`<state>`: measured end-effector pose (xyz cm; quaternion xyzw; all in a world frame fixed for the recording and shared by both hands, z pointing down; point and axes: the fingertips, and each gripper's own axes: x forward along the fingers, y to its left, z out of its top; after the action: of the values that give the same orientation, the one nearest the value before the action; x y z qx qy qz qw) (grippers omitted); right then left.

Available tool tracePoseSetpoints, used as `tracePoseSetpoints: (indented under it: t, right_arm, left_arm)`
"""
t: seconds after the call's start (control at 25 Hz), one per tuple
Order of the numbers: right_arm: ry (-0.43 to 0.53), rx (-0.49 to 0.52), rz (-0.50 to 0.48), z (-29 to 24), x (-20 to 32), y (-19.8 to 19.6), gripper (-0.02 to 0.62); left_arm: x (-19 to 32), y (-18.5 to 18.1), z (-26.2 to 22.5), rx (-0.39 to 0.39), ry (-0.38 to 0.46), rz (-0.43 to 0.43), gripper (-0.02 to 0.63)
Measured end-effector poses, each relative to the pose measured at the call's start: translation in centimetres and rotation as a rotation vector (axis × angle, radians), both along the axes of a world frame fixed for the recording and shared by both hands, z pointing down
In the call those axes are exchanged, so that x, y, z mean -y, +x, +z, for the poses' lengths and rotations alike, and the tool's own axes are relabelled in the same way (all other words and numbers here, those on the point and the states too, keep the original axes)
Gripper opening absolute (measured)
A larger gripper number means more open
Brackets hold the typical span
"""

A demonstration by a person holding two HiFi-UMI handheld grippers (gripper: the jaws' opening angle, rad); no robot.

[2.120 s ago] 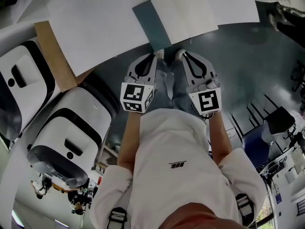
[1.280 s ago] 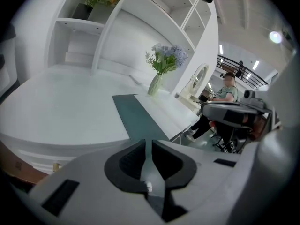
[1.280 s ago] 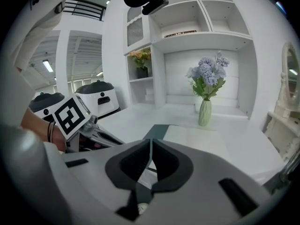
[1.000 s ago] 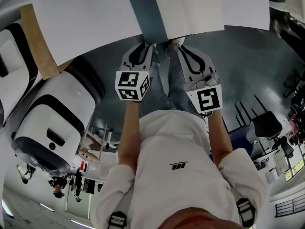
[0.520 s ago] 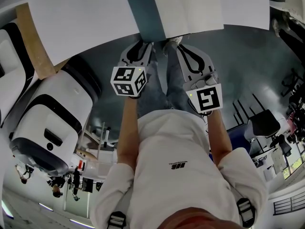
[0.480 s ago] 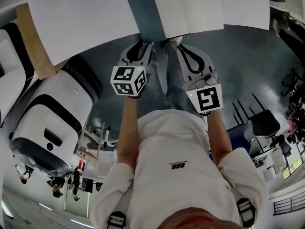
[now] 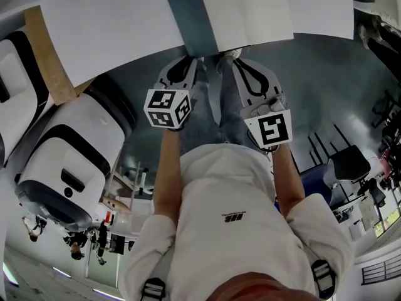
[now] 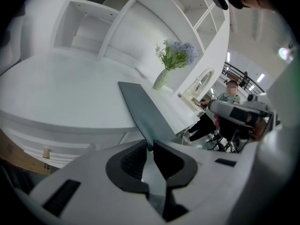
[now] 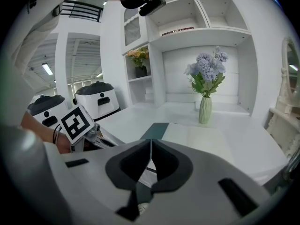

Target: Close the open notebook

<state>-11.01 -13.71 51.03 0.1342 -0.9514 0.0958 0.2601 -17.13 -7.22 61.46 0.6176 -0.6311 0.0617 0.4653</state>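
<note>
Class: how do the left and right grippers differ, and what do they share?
In the head view the left gripper lines up with the notebook's dark cover, the right gripper with its white pages. The left gripper's marker cube shows two faces, the right gripper's one. Both are shut.

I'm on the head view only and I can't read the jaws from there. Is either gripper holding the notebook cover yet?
Observer: Not clearly. The left gripper has its jaws almost together, right at the near corner of the dark cover. I can't tell if they touch it.
Operator: And the right one?
Observer: The right gripper has its jaws together with nothing between them, pointed at the notebook.
Operator: Anything behind the notebook?
Observer: A vase of flowers stands on the table beyond it, not touching it.
</note>
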Motion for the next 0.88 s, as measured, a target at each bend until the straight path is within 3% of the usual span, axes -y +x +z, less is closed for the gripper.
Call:
tracePoseSetpoints:
  t: [0.2, 0.88]
  right_arm:
    - [0.005, 0.010, 0.003, -0.6, 0.2, -0.2, -0.003]
    - [0.028, 0.039, 0.053, -2.8, 1.8, 1.0, -0.003]
  left_arm:
    - [0.3, 0.1, -1.5, 0.080, -0.013, 0.051, 0.000]
    - [2.2, 1.2, -8.6, 0.219, 0.063, 0.153, 0.000]
